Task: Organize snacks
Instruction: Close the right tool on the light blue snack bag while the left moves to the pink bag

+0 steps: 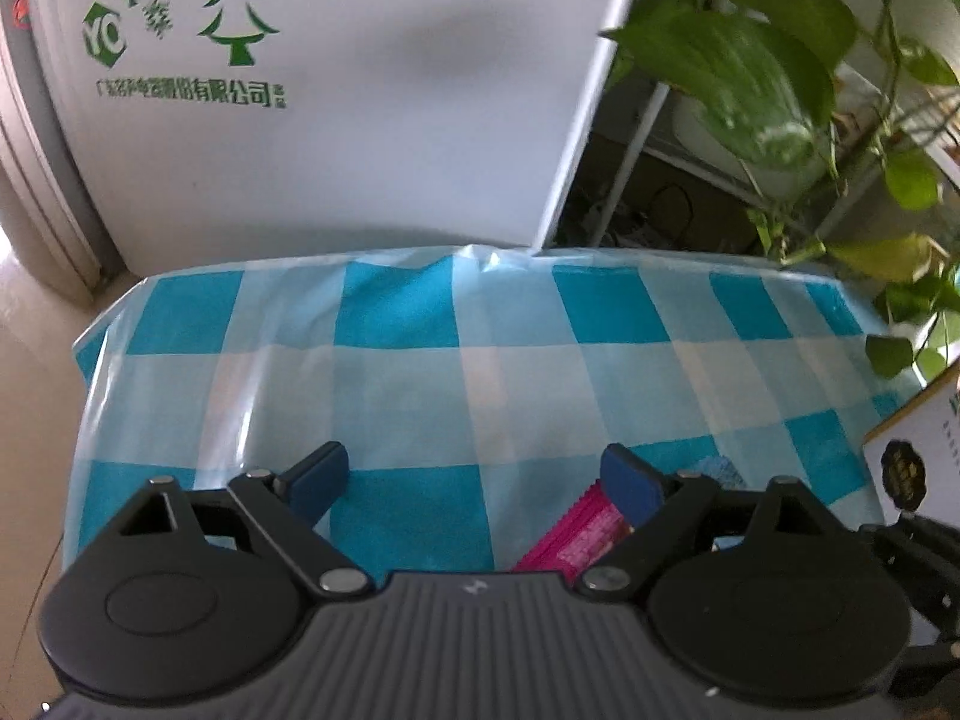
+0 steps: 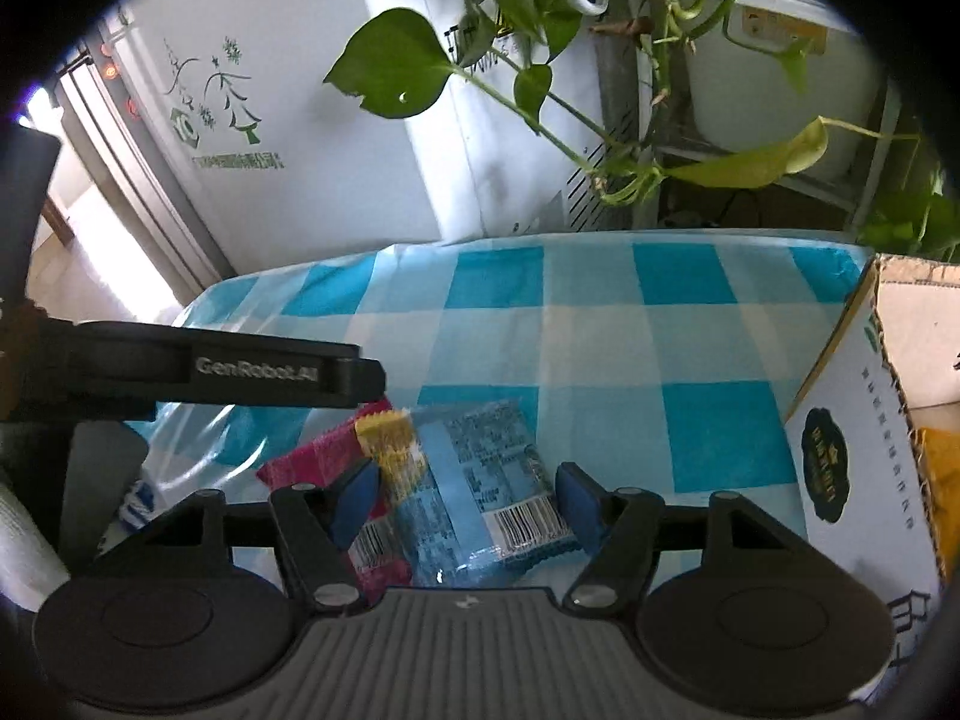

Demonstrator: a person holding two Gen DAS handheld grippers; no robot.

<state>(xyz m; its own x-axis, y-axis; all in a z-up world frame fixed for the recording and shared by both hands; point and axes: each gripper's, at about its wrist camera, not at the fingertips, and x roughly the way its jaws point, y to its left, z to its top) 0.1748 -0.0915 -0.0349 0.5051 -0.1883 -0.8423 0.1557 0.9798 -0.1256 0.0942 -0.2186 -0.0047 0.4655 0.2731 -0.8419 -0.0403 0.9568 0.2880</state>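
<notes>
The left hand-held gripper (image 1: 477, 477) fills the bottom of its own view, jaws spread wide with nothing between the blue pads, above the blue-and-white checked cloth on the counter (image 1: 420, 384). Behind its right finger, at about 4 o'clock from the jaw gap, a pink snack packet (image 1: 579, 537) lies on the cloth, partly hidden by the finger. At the 3 o'clock edge of that view a corner of a white cardboard box (image 1: 918, 450) shows.

In the right wrist view the right hand-held gripper (image 2: 468, 501) points down at the snacks with its jaws at a middling width. A blue snack packet (image 2: 480, 480) with a barcode lies between the pads; whether the pads press on it cannot be told. A yellow snack packet (image 2: 390, 444) lies partly under the blue one at its 10 o'clock side, and the pink snack packet (image 2: 312, 459) lies beside that, running under the left finger. All three lie close together on the cloth near the front of the counter (image 2: 600, 330). The white cardboard box (image 2: 852, 468) stands open at 3 o'clock, well apart from the packets, with something yellow inside. The body of the other hand-held gripper crosses at 9 o'clock. Beyond the counter stand a white appliance (image 2: 288, 120) with green tree print at 11 o'clock and a leafy plant (image 2: 600, 90) at 1 o'clock.
</notes>
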